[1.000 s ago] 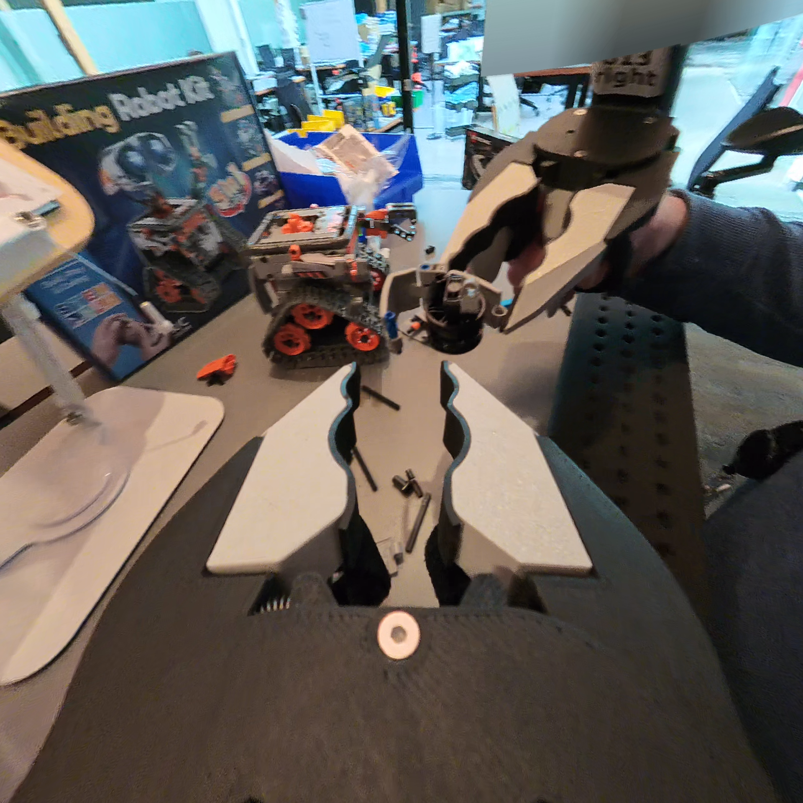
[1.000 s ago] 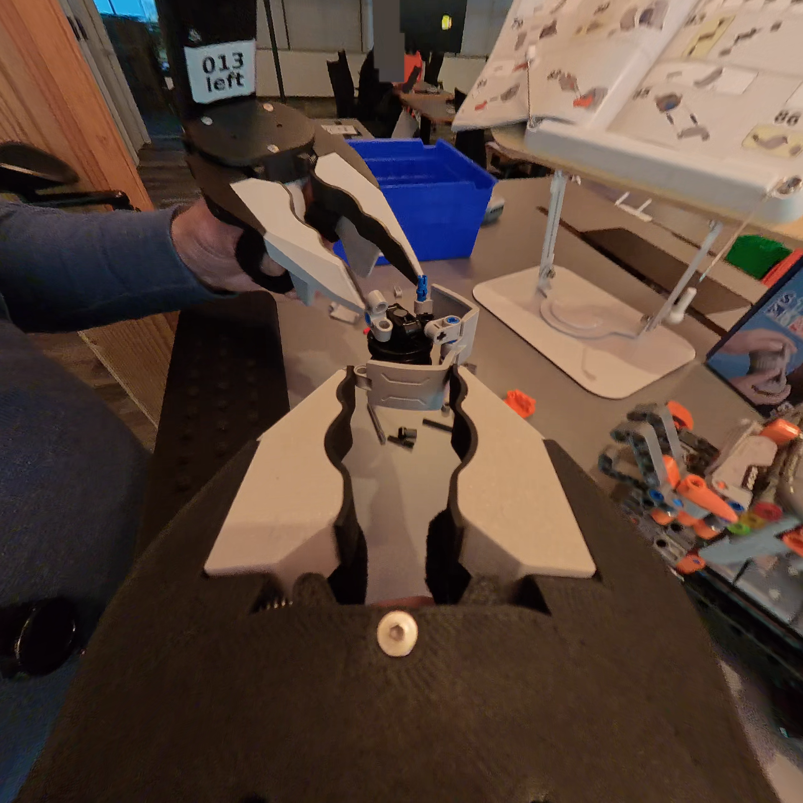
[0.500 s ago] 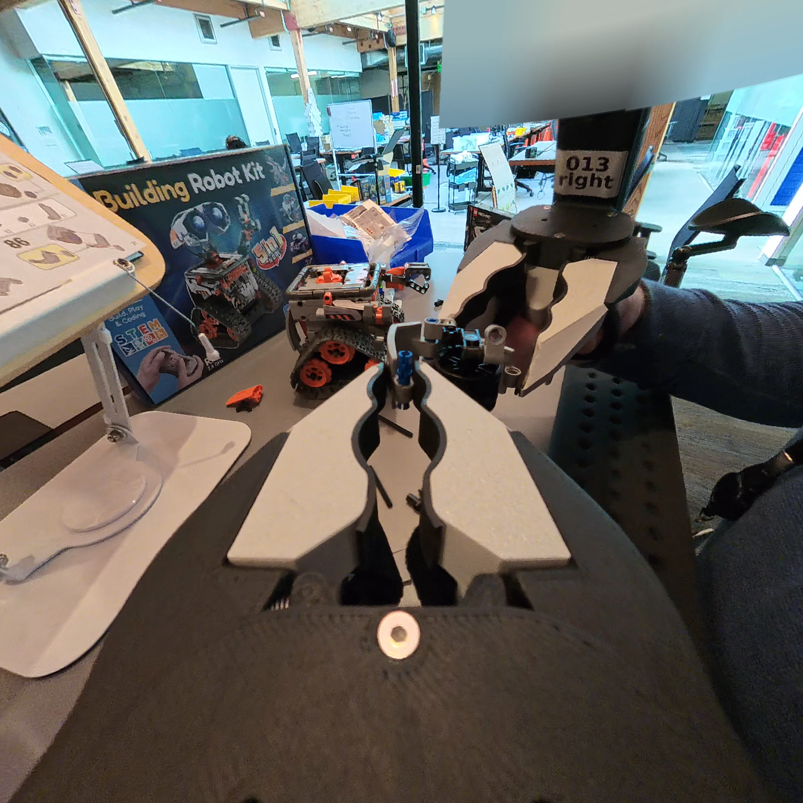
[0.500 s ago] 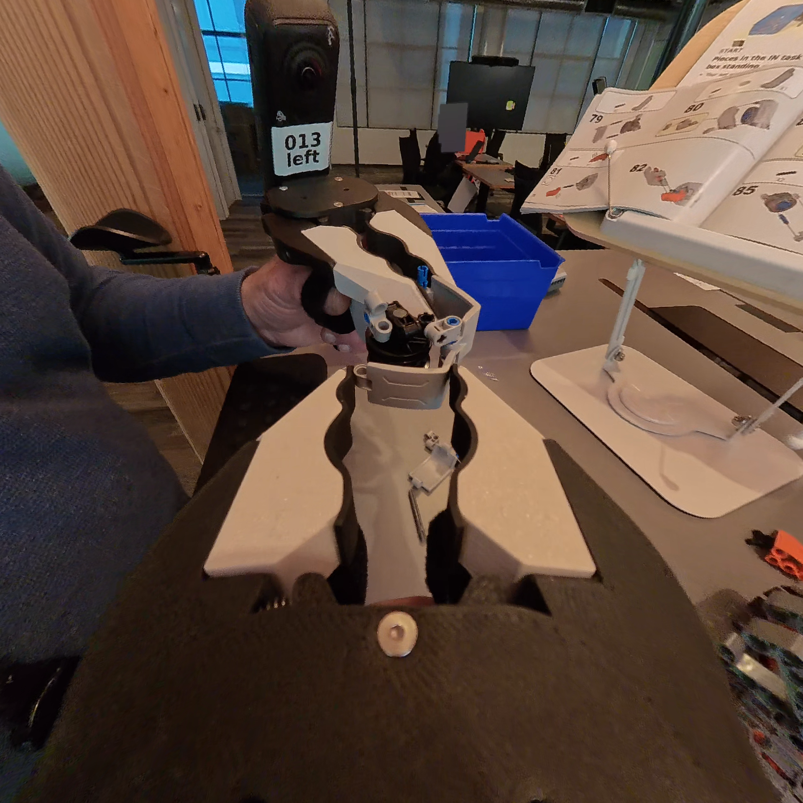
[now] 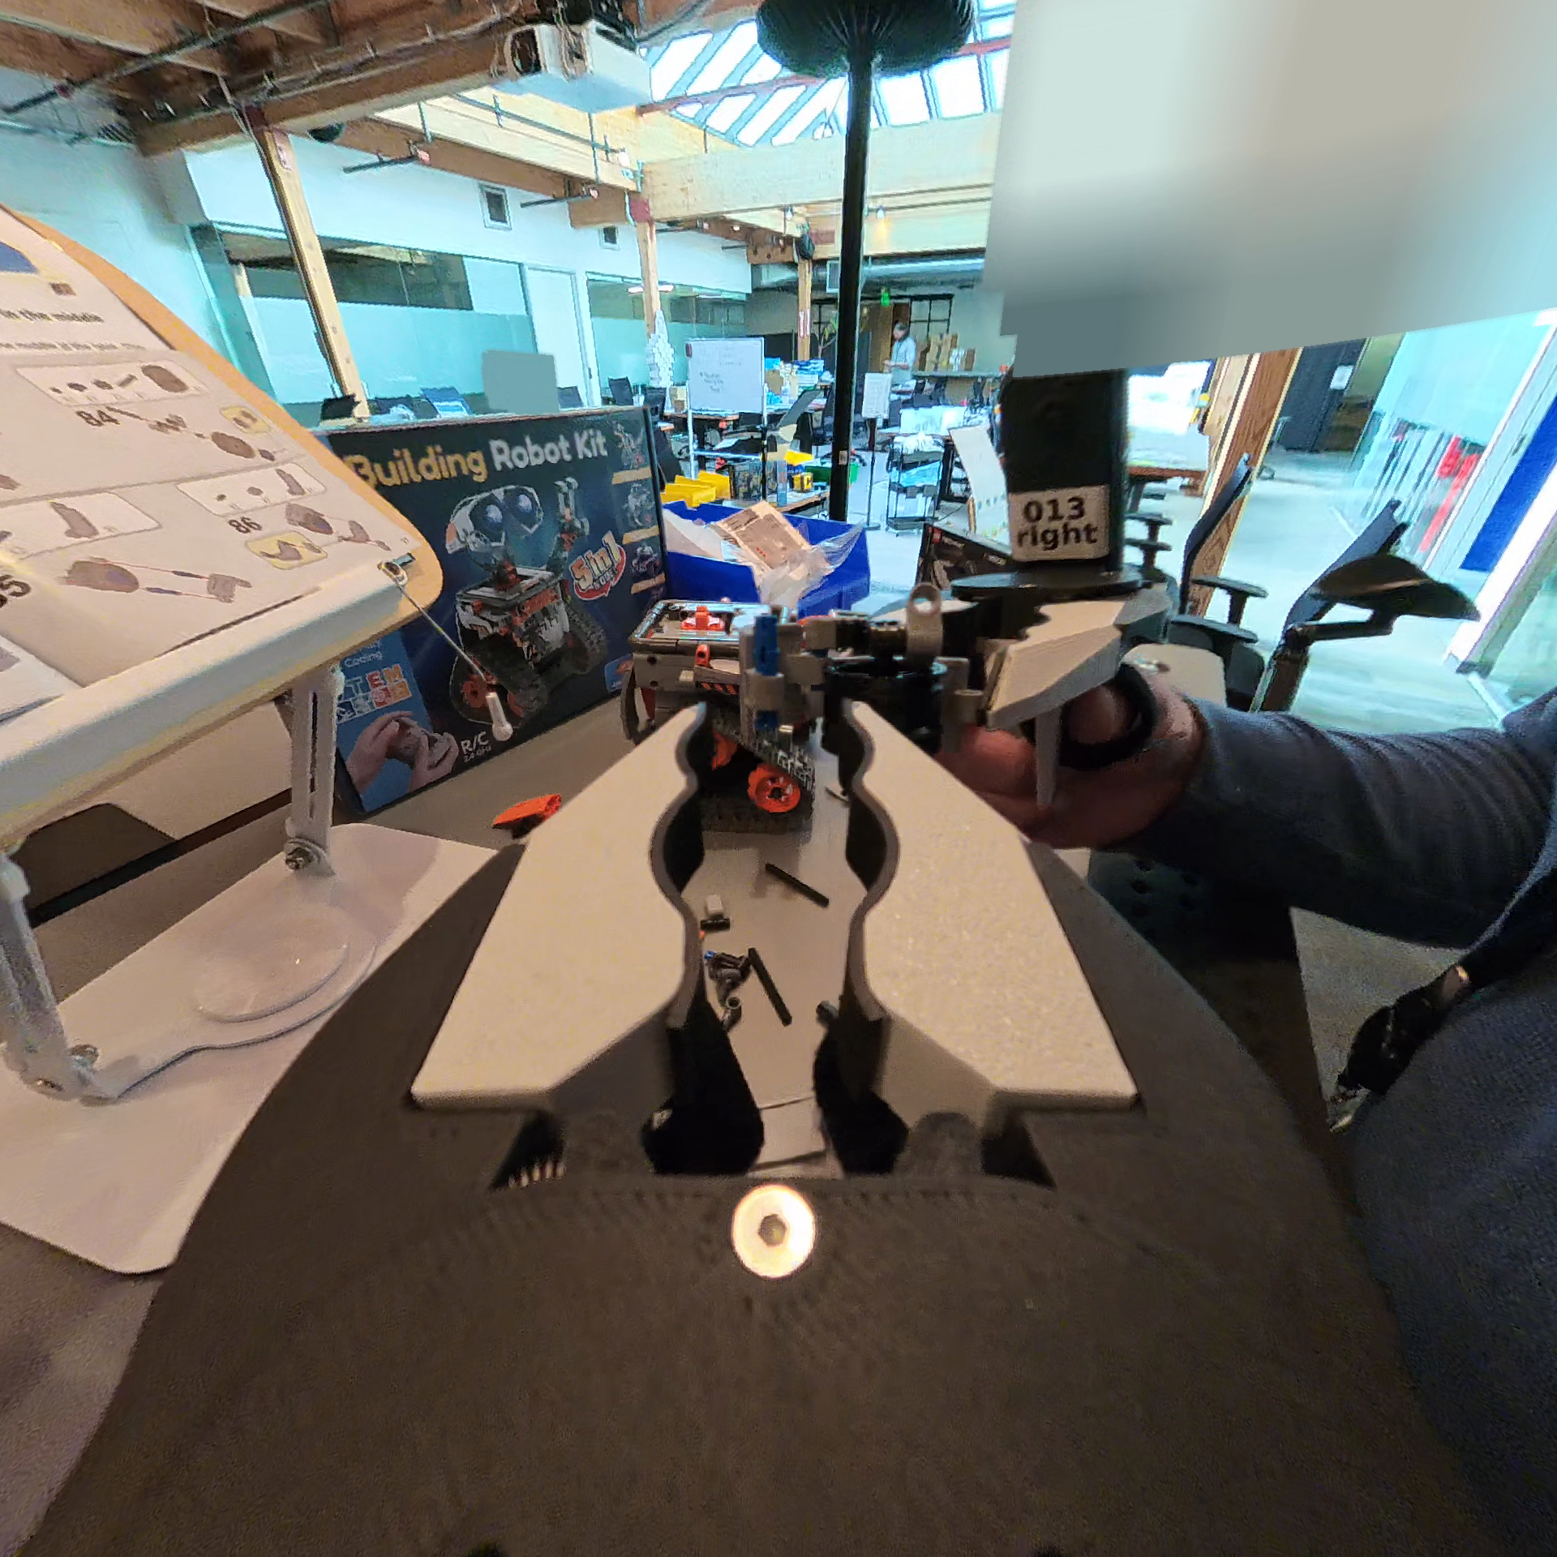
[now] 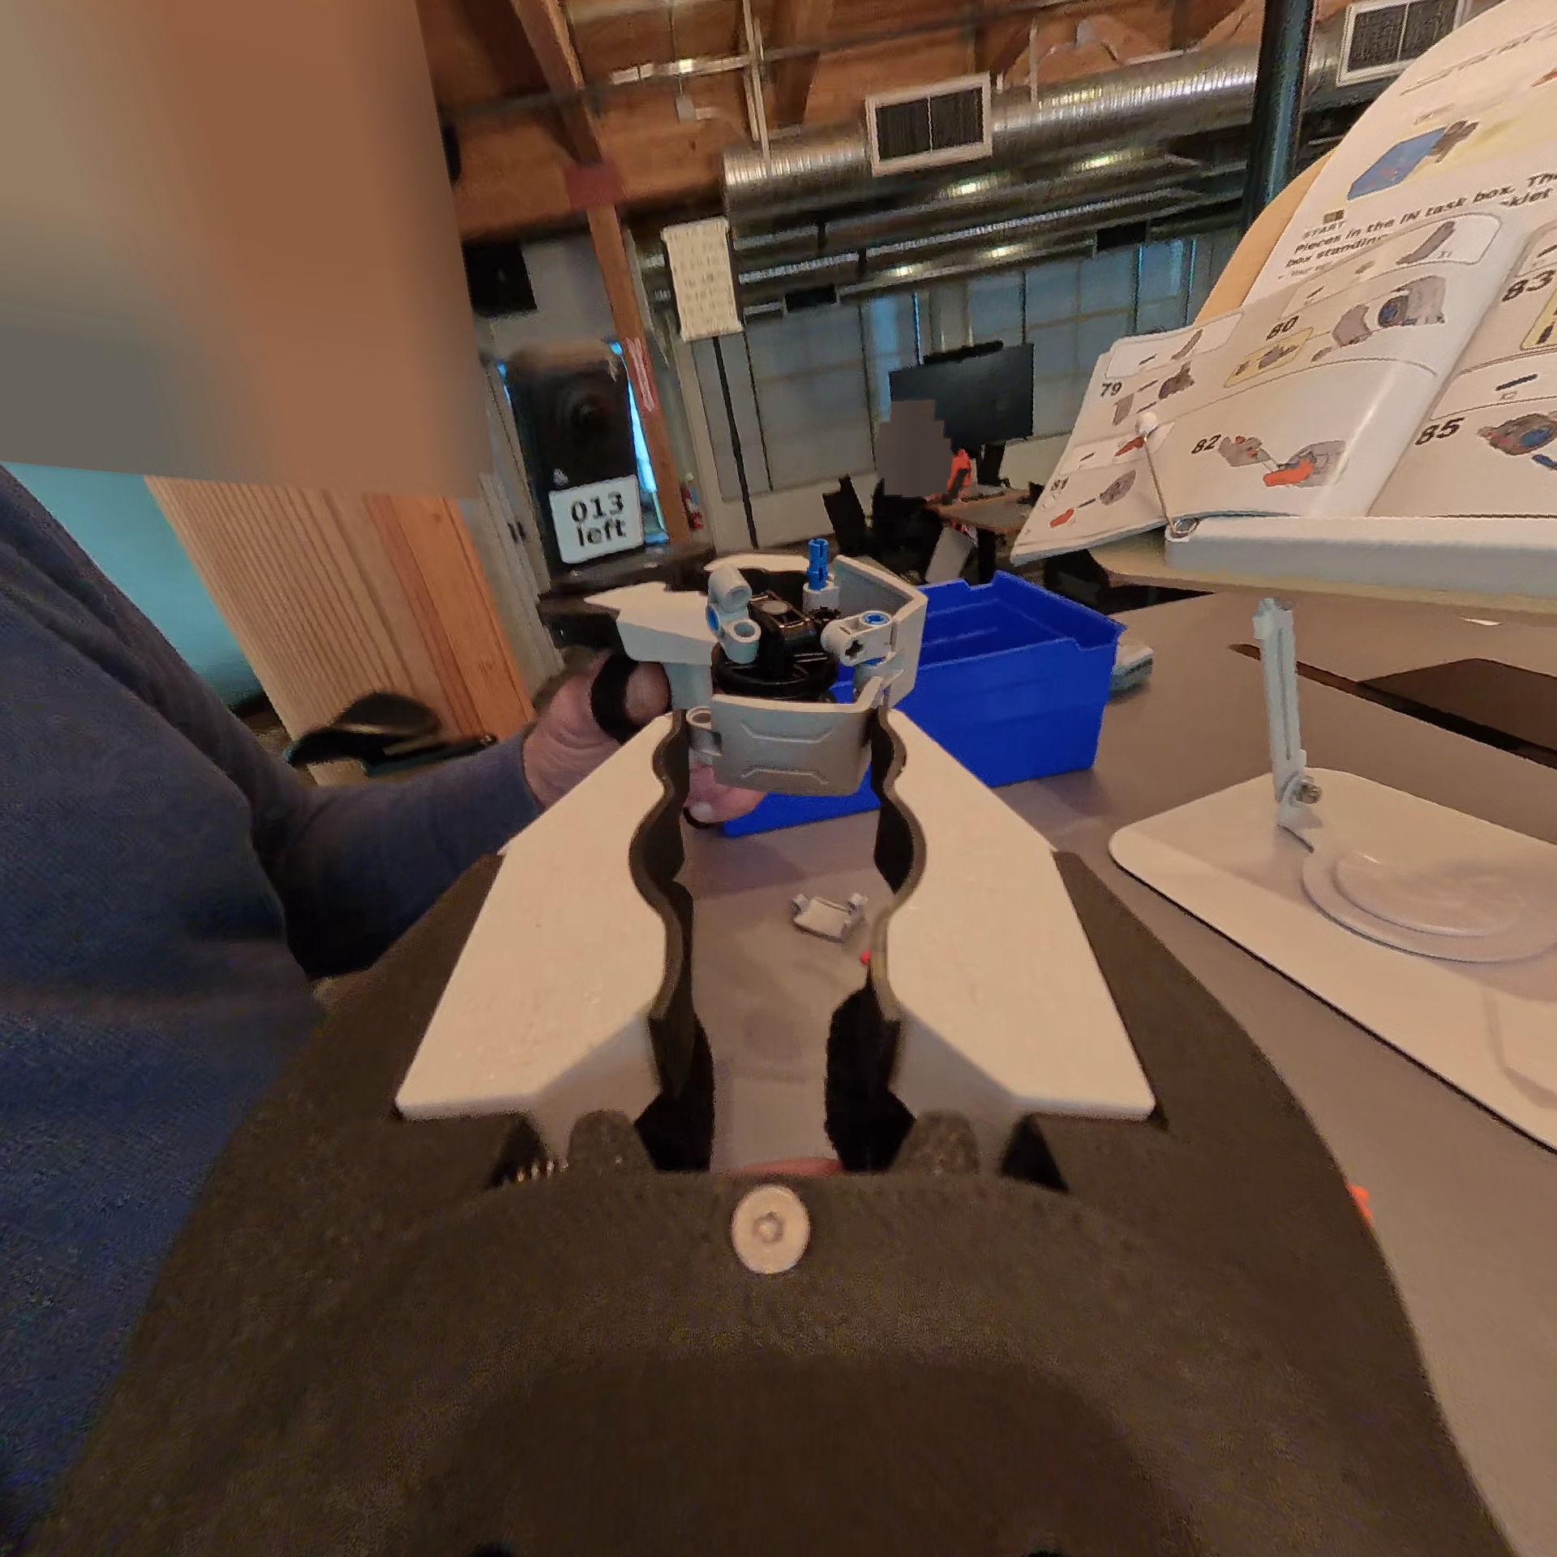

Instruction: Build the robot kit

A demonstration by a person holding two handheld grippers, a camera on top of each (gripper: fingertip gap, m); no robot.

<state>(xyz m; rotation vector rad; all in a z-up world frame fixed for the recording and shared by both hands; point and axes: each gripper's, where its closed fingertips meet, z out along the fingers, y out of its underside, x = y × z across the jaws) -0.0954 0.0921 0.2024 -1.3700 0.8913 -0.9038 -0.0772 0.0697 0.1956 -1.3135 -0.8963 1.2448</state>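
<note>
A small grey and black brick assembly (image 6: 783, 746) with a blue pin (image 6: 815, 564) on top is held up over the grey table. My right gripper (image 6: 779, 733) is shut on its grey curved panel. The assembly also shows in the left wrist view (image 5: 788, 687), with the right gripper (image 5: 969, 666) on its right side. My left gripper (image 5: 775, 716) faces it from the other side. Its jaws stand apart and straddle the end with the blue pin (image 5: 762, 649); contact is unclear. One of its fingers (image 6: 649, 636) shows beside the assembly.
A tracked robot model (image 5: 699, 628) and a kit box (image 5: 505, 539) stand behind. An instruction book on a white stand (image 6: 1306, 404) is to one side, with a blue bin (image 6: 1011, 699) near it. Loose pins (image 5: 758, 969) and a grey part (image 6: 830, 914) lie on the table. Only a small space, under 4 cm, lies between the two pairs of fingers.
Both grippers lifted and levelled, so the views now look across the room. The left jaws narrowed around the blue pin half a second ago and now stand wider. The right gripper kept its hold.
</note>
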